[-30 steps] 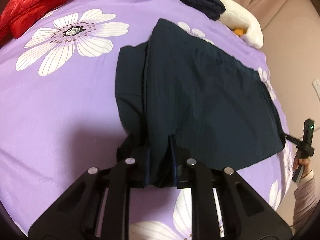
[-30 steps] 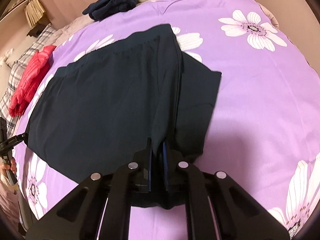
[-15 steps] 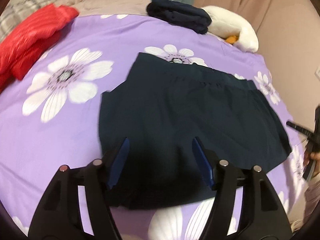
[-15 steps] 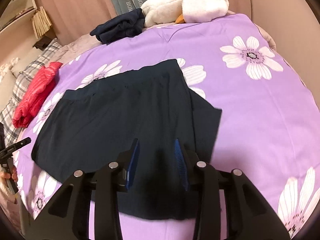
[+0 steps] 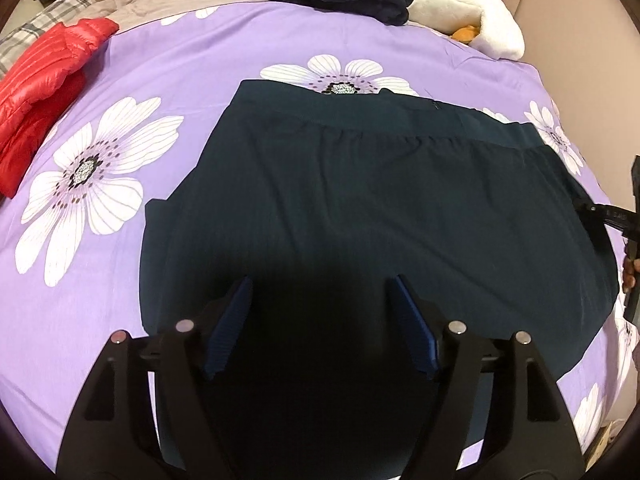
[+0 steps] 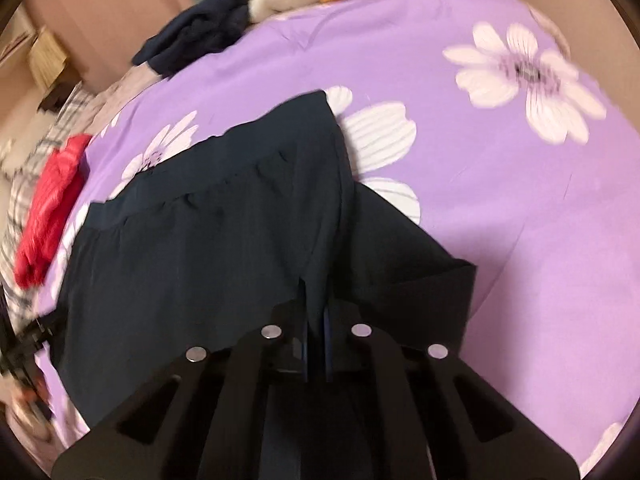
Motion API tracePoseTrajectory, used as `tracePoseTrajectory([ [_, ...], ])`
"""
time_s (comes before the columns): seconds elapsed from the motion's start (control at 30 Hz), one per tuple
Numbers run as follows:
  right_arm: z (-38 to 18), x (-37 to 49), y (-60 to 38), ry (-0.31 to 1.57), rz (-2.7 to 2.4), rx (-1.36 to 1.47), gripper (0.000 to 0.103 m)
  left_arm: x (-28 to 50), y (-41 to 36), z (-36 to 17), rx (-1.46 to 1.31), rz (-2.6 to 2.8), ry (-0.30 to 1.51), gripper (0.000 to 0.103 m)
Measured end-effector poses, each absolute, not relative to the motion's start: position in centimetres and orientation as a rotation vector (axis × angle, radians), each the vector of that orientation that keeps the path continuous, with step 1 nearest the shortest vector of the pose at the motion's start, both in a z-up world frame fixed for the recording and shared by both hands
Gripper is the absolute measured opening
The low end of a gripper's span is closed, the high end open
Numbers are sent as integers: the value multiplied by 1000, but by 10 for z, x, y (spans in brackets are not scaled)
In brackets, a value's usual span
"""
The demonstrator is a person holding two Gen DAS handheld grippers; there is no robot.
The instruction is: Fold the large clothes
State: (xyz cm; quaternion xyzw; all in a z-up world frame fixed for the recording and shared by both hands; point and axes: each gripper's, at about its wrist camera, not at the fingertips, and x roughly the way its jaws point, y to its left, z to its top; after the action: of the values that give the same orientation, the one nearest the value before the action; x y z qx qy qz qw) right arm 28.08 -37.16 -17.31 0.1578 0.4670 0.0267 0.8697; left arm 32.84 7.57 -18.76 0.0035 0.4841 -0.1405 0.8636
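1. A dark navy skirt (image 5: 360, 200) lies spread flat on the bed (image 5: 168, 60), over its purple flowered cover.
2. The left gripper (image 5: 320, 320) hovers over the skirt's near hem, fingers wide apart, holding nothing.
3. The right gripper (image 6: 316, 344) is clamped on a raised fold at the skirt's hem.
4. A red jacket (image 5: 36, 92) lies well apart from the skirt.

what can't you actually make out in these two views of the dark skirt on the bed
- Left wrist view: the near hem of the dark skirt is hidden behind the left gripper, whose jaws stand wide apart.
- Left wrist view: the right gripper is cut off by the picture's right edge.
- Right wrist view: motion blur smears the picture; the right gripper's jaws are nearly closed on a fold of skirt, the grip depth unreadable.
- Right wrist view: the red jacket is only a blur.
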Motion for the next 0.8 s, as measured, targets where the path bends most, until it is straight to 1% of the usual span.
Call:
tracePoseTrajectory([
  [0.1,-176,267,-385,981,35,409,5,332,75,-191,16,-300,1018,76],
  [0.23,-186,272,-382,1024,-2,378,9,337,74,-192,14,-282,1025,77],
  [0.3,-174,273,-376,998,-22,352,19,336,74,-188,-2,-278,1020,78],
  [0.33,-164,272,-372,976,-37,322,28,335,74,-185,-4,-275,1016,79],
  [0.37,-155,270,-366,950,-49,286,32,333,73,-183,0,-272,1007,84],
  [0.4,-150,269,-362,932,-51,258,39,332,71,-180,10,-264,996,87],
  [0.43,-142,265,-354,908,-47,218,47,331,70,-179,21,-257,986,87],
  [0.53,-129,257,-330,861,7,154,58,327,61,-175,43,-252,966,92],
  [0.63,-130,250,-294,862,98,98,63,324,51,-179,68,-241,973,94],
  [0.77,-140,249,-244,885,199,43,63,321,40,-183,59,-240,976,96],
  [0.8,-143,250,-229,885,225,32,63,320,38,-184,52,-241,973,98],
])
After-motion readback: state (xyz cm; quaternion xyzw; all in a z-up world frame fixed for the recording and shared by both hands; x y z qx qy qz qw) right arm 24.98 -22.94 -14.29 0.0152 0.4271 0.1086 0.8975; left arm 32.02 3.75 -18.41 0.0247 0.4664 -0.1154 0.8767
